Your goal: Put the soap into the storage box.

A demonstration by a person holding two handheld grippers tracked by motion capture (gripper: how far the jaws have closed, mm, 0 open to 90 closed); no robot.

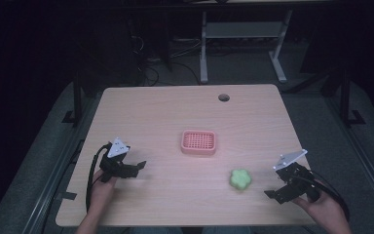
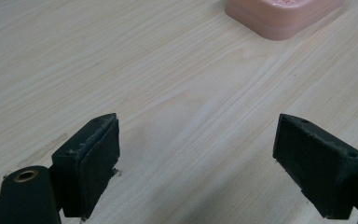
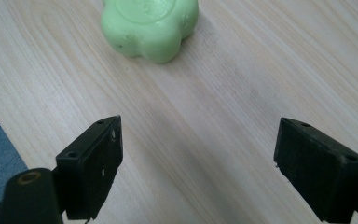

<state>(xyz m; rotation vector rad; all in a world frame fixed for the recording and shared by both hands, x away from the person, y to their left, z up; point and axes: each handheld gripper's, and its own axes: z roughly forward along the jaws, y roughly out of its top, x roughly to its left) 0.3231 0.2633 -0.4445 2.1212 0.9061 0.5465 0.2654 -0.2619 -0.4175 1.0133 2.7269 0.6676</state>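
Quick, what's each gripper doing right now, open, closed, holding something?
Left gripper: open, holding nothing.
Right gripper: open, holding nothing.

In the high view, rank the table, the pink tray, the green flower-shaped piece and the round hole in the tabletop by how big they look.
1. table, by far the largest.
2. pink tray.
3. green flower-shaped piece, clearly smaller than the tray.
4. round hole, smallest, though farthest from the camera.
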